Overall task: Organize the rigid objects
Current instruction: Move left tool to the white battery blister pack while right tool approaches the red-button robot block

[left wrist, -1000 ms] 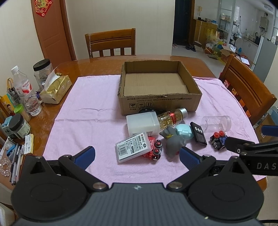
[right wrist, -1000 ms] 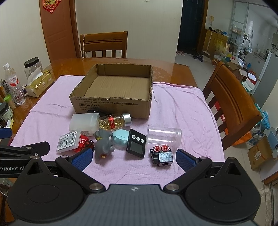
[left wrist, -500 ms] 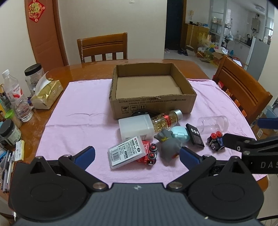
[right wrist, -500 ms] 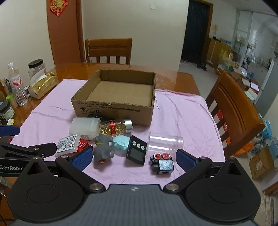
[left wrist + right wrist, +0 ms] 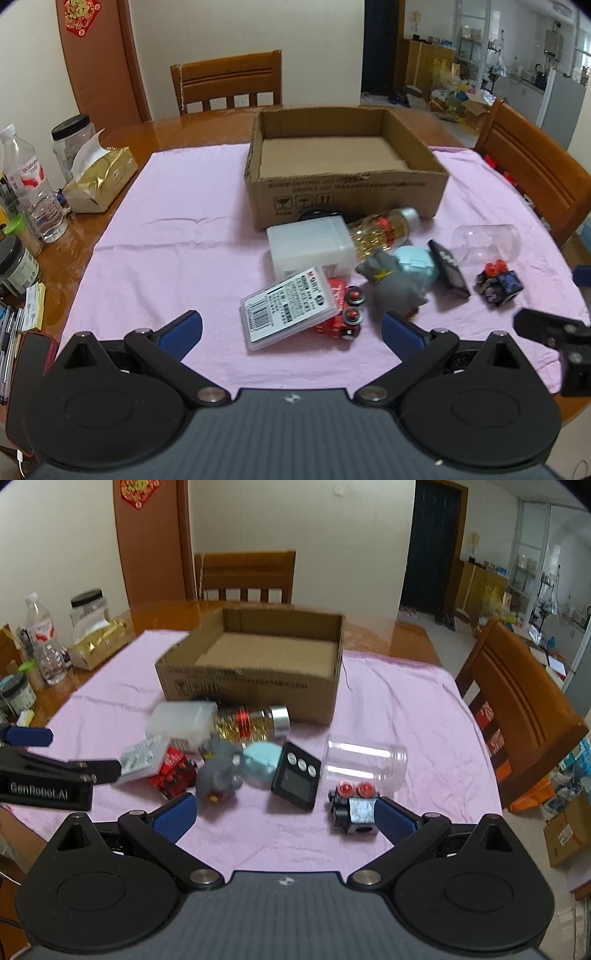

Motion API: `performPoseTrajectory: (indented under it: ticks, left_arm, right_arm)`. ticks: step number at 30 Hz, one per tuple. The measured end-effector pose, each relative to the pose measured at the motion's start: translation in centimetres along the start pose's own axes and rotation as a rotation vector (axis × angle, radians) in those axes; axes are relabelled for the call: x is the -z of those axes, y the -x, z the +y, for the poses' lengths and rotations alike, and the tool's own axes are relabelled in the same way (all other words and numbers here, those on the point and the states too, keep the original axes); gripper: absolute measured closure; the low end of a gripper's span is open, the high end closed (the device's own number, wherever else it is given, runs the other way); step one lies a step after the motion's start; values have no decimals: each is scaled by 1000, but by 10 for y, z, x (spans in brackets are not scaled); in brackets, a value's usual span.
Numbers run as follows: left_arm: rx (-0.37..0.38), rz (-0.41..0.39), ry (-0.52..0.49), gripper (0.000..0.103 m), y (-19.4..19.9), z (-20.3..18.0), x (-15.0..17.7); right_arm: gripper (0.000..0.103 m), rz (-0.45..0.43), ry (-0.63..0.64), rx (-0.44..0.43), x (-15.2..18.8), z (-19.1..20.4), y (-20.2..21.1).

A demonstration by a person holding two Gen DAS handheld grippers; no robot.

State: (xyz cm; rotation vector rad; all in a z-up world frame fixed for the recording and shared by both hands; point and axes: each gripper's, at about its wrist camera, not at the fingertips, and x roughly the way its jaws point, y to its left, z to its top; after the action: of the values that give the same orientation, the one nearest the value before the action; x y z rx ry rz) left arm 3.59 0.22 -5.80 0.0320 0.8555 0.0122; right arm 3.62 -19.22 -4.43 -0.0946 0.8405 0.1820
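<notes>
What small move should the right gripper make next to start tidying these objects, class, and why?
Probably ease the right gripper a little to its right and down over the small black toy car with red knobs. Its jaws are open and empty, that car lies nearest, beside its right fingertip, apart from the pile, and the brown cardboard box holds nothing yet.

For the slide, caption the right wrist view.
Open right gripper nears toys clustered before an empty cardboard box on pink cloth.
</notes>
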Motion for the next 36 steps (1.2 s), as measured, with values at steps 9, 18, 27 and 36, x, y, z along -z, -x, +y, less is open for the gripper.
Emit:
performPoseTrajectory:
  ticks: [9,18,27,36]
  left_arm:
    - [-8,33,26,1,-40,10,-13]
    - [21,82,63,1,-84,16,-21]
    - [-48,113,33,1,-91,34,-12]
    - [-26,138,32,1,-94,45,0]
  right_arm:
    - [0,58,-16,9,1,-1,-20]
    - [0,105,-32,23,-4,0,-38]
    - [0,129,-44,20,-9,0,-52]
    - [0,131,6,19,-7,-3,-61]
